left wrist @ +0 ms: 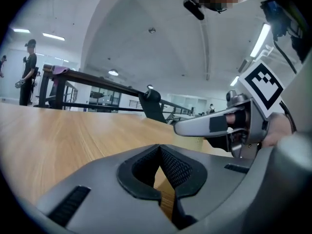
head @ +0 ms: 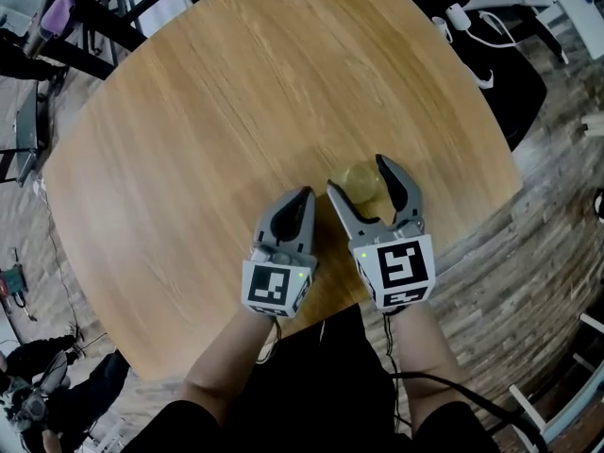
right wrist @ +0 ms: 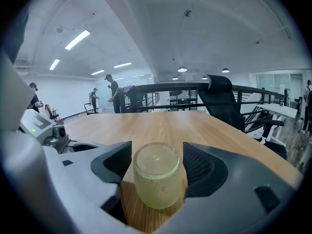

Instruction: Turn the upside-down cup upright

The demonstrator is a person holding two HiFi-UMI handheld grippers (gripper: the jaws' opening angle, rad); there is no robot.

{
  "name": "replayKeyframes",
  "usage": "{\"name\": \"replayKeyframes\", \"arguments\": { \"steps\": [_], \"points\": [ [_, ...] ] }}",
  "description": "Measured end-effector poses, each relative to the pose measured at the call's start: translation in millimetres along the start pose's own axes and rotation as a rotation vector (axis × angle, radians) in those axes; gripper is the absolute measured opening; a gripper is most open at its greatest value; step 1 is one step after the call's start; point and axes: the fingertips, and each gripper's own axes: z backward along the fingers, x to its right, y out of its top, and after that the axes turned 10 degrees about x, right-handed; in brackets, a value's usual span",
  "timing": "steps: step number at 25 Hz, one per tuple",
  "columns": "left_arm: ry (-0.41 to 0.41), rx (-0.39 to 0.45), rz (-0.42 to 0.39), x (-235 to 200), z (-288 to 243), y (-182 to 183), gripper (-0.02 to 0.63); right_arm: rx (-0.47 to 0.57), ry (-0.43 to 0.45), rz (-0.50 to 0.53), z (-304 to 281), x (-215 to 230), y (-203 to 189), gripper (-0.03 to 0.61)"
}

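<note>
A yellowish translucent cup stands upside down, base up, on the wooden table near its right front edge. My right gripper is open around it, one jaw on each side of the cup, with a small gap showing at both pads. My left gripper is shut with nothing in it and rests low over the table just left of the right one. One finger of the right gripper shows in the left gripper view.
The table's rim curves close by on the right of the cup. A black office chair and a dark railing stand beyond the far side. Several people stand far off. White cables lie on the floor.
</note>
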Motion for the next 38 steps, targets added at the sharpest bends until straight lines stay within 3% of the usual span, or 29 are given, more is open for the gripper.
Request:
{"name": "replayKeyframes", "arguments": {
  "steps": [2, 9, 16, 19, 24, 38],
  "points": [
    [-0.014, 0.012, -0.028, 2, -1, 2, 0.009, 0.017, 0.005, -0.002, -5, 0, 0, 0.278],
    [-0.043, 0.010, -0.015, 13, -5, 2, 0.033, 0.084, -0.017, -0.036, 3, 17, 10, 0.278],
    [-0.217, -0.012, -0.122, 58, -13, 5, 0.263, 0.102, 0.000, -0.028, 22, 23, 38, 0.278],
    [-0.269, -0.012, -0.174, 72, -16, 8, 0.329, 0.116, 0.038, -0.036, 29, 15, 49, 0.278],
    [-0.279, 0.019, -0.194, 82, -24, 14, 0.345, 0.127, 0.130, -0.094, 39, -6, 58, 0.278],
    [-0.349, 0.034, -0.253, 91, -30, 11, 0.379, 0.113, 0.184, -0.132, 51, -14, 59, 0.278]
  ]
}}
